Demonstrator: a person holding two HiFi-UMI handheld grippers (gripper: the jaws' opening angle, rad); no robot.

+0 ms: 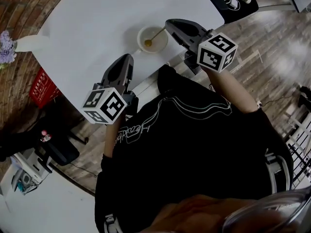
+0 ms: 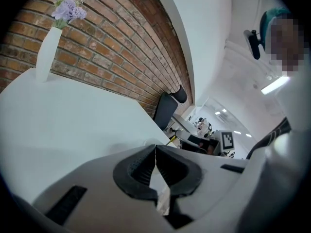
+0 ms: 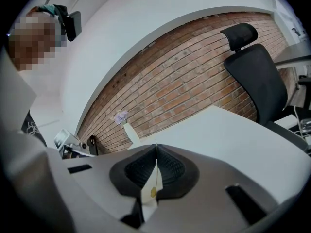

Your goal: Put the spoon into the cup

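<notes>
Spoon point(image 1: 156, 35) in cup point(image 1: 160, 46), handle at right gripper point(image 1: 167, 25)

Seen from above, a slim gold-coloured metal spoon point(image 1: 154, 37) lay in a small round white cup point(image 1: 152, 39) near the edge of a white tabletop point(image 1: 97, 18), its bowl down inside and its handle slanting up over the rim. The grey right gripper point(image 1: 168, 24) pointed its tip just beside the handle's end; contact could not be made out. The grey left gripper point(image 1: 127, 58) hovered over the table edge, well apart from the cup. A tall white vase of purple flowers point(image 1: 19, 43) stood at the table's far left, beside a red-brick wall point(image 1: 24, 4). The person wore a black shirt point(image 1: 194, 140).
</notes>
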